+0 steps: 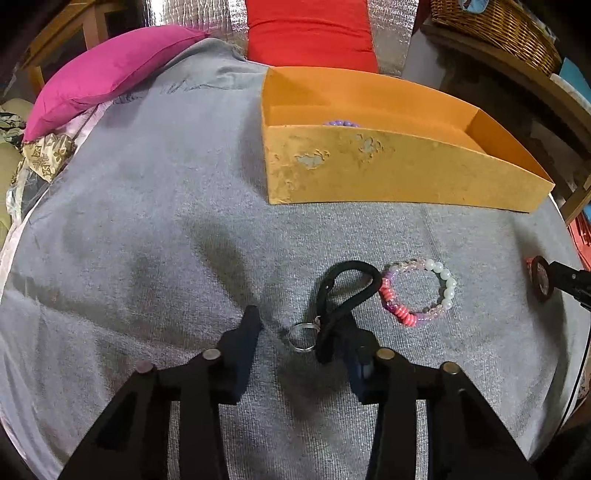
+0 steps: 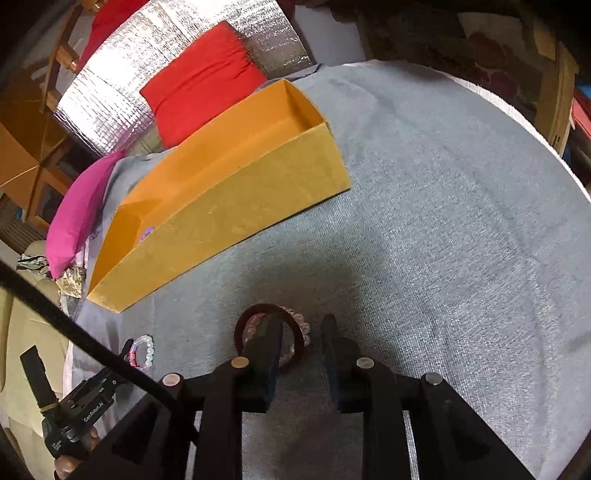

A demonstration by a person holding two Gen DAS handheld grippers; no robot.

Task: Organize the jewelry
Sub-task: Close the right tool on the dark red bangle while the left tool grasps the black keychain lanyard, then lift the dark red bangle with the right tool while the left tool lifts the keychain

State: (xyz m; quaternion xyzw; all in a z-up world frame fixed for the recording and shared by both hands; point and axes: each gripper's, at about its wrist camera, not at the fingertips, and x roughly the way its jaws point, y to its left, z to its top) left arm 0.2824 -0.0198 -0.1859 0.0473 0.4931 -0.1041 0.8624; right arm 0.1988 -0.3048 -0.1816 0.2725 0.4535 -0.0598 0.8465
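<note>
A black strap (image 1: pixel 347 291) with a metal key ring (image 1: pixel 301 338) lies on the grey cloth. My left gripper (image 1: pixel 303 317) is open around the ring; the strap crosses its right finger, and the left finger stands clear. A mixed pink, purple and white bead bracelet (image 1: pixel 419 291) lies just to the right. My right gripper (image 2: pixel 300 319) is open over a dark red bangle (image 2: pixel 245 325) with a pink bead bracelet (image 2: pixel 303 325). One finger is inside the bangle, the other outside, with a gap. The orange box (image 1: pixel 369 173) holds a purple bead bracelet (image 1: pixel 341 123).
A pink cushion (image 1: pixel 110 74) and a red cushion (image 1: pixel 310 33) lie behind the round, grey-covered table (image 2: pixel 443 184). A wicker basket (image 1: pixel 498 29) stands at the back right. A black cable (image 2: pixel 74 328) crosses the right wrist view at the left.
</note>
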